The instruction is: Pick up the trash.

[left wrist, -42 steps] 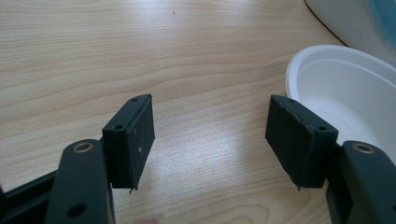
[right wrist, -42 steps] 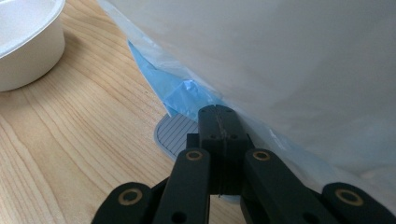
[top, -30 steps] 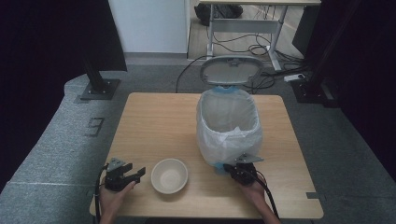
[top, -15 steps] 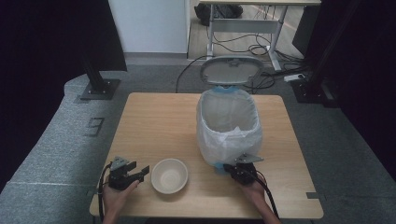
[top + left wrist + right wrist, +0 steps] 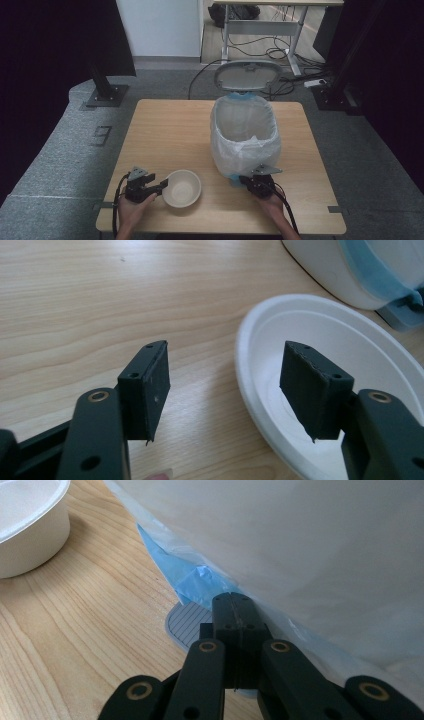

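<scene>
Two tools (image 5: 162, 187) (image 5: 243, 179), one bowl (image 5: 182, 188), one bin (image 5: 245, 134)

The bowl (image 5: 182, 188) is set on the surface (image 5: 170, 130) near its front edge, left of centre. The bin (image 5: 245, 135) is placed to its right, further back, its lid (image 5: 247, 76) raised behind it. Its pedal (image 5: 187, 622) is turned toward the front edge.

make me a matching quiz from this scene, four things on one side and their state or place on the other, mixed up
Things:
1. left gripper
2. right gripper
3. bowl
4. bin lid

States or places:
a. raised open behind the bin
b. shut, pressing on the bin's pedal
c. open, one jaw either side of the bowl's rim
d. empty, on the table

Pairs: 1-c, 2-b, 3-d, 4-a
</scene>
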A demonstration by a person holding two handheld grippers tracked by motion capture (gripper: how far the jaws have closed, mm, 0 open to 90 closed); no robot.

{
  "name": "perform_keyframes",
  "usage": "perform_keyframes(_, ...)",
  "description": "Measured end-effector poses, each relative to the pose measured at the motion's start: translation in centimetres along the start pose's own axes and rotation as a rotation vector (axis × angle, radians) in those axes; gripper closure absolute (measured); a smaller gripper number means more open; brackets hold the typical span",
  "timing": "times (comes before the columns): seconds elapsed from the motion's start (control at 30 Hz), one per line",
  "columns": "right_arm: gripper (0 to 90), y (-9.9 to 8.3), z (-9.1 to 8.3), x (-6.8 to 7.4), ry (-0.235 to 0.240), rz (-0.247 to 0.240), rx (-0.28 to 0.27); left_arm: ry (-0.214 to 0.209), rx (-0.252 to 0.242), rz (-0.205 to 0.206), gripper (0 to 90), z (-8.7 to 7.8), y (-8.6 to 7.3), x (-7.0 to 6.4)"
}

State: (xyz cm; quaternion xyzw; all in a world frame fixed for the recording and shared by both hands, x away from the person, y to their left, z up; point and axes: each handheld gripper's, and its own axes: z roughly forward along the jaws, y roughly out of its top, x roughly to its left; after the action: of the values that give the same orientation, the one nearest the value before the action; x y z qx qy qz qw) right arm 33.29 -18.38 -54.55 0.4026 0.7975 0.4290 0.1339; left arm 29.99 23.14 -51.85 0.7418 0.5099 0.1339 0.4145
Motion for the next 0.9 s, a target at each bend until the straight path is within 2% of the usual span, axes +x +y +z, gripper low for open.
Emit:
perform_keyframes(0.2,89.4,0.0,0.0,0.0,-0.003,-0.002,-0.002,-0.006,0.045,0.01,39.4,0.9,-0.1,-0.4)
perform_keyframes(0.37,89.4,0.0,0.0,0.0,-0.003,-0.003,-0.001,-0.008,0.085,0.012,46.7,1.6,-0.1,-0.6)
perform_keyframes(0.63,89.4,0.0,0.0,0.1,-0.008,-0.007,-0.001,-0.011,0.121,-0.001,59.7,1.7,-0.3,-0.5)
perform_keyframes(0.77,89.4,0.0,0.0,0.1,-0.005,-0.006,0.0,-0.032,0.13,-0.009,72.3,1.8,-0.3,-0.2)
perform_keyframes(0.9,89.4,0.0,0.0,0.1,-0.006,-0.007,0.0,-0.061,0.109,-0.028,76.9,1.5,-0.3,0.0)
